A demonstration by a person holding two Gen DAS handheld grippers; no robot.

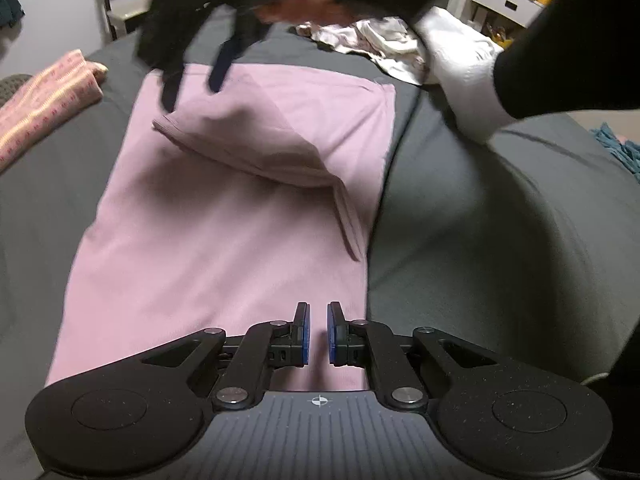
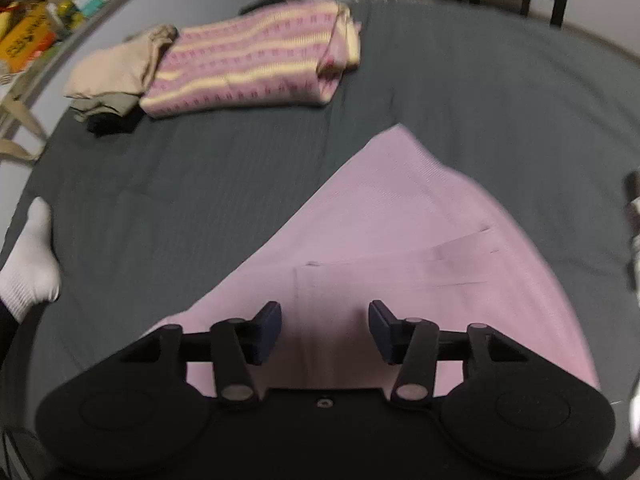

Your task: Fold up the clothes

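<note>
In the left wrist view, the pink garment [image 1: 224,216] lies spread lengthwise on the grey bed [image 1: 500,220], with 1 flap of it doubled over on top toward the far end, its edge running diagonally down to the garment's right side. The left gripper [image 1: 318,334] hovers over the garment's near end with its blue pads only a narrow gap apart and nothing between them. Beyond the garment's far end the right gripper [image 1: 192,76] shows as a dark blur above the flap, and a loose heap of pale clothes [image 1: 372,40] sits past the garment's far right corner; a striped pink folded piece [image 1: 48,96] lies off its left side. In the right wrist view, the same pink garment [image 2: 400,248] fills the lower middle, with a layered edge across it, and the right gripper [image 2: 325,330] hangs over it with its jaws wide apart and empty; the striped pink folded piece [image 2: 256,64] and a beige folded piece [image 2: 116,68] rest on the bed [image 2: 160,200] beyond the garment's far corner. The cloth looks thin, light and limp (it will sag and crease rather than hold shape), so a pinch at a corner or along a hem edge seems the surest hold.
</note>
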